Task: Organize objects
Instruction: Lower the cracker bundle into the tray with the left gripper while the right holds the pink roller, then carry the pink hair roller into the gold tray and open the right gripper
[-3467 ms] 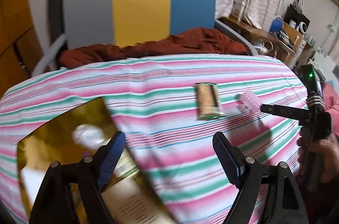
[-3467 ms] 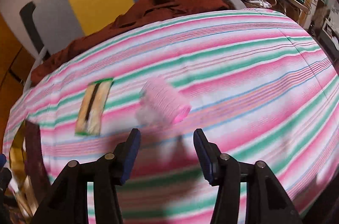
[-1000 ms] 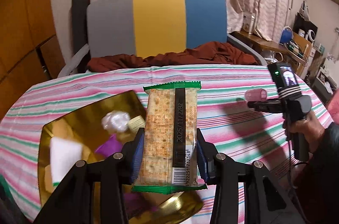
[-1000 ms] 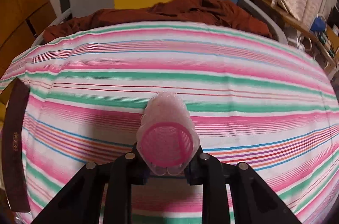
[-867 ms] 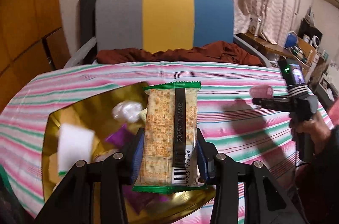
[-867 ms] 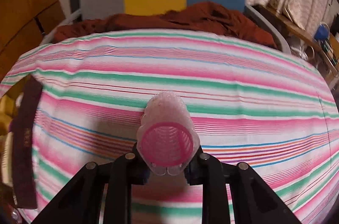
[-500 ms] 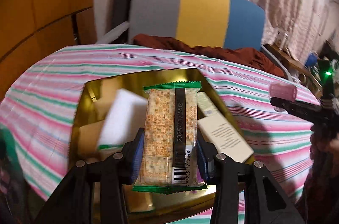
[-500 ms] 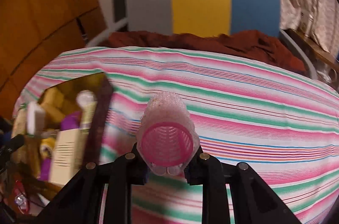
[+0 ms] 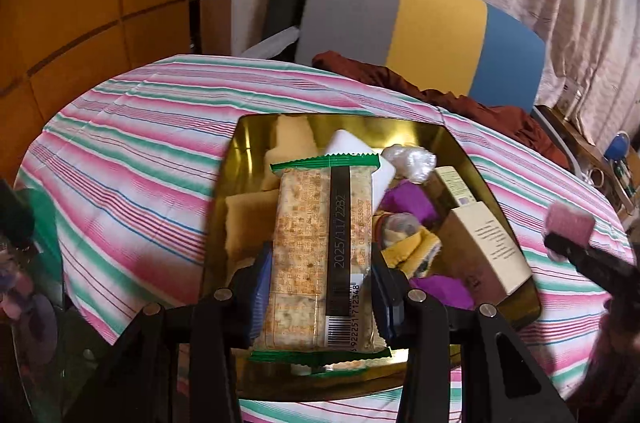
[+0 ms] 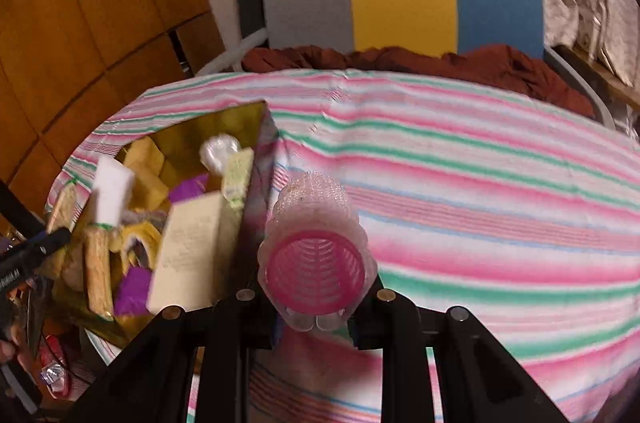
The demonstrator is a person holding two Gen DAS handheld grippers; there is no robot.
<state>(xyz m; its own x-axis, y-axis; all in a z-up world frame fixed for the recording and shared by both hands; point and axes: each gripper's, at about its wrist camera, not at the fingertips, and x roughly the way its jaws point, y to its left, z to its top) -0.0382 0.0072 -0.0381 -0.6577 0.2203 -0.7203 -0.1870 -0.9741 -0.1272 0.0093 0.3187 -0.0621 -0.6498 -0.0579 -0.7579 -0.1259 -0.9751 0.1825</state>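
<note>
In the gold tin (image 9: 472, 159), sponges, boxes, wrappers; left jaws grip cracker packet (image 9: 324, 255) — right, pink roller (image 10: 316, 247).

Your cracker packet (image 9: 324, 259) hides the middle of the gold tray (image 9: 460, 147), so whatever lies beneath it cannot be told. The hair roller (image 10: 316, 247) covers the right hand-held gripper (image 10: 316, 307)'s pads. The small print on the cream box (image 9: 484, 251) is unreadable, and the clutter at lower left (image 10: 52, 371) is cut off and blurred.
</note>
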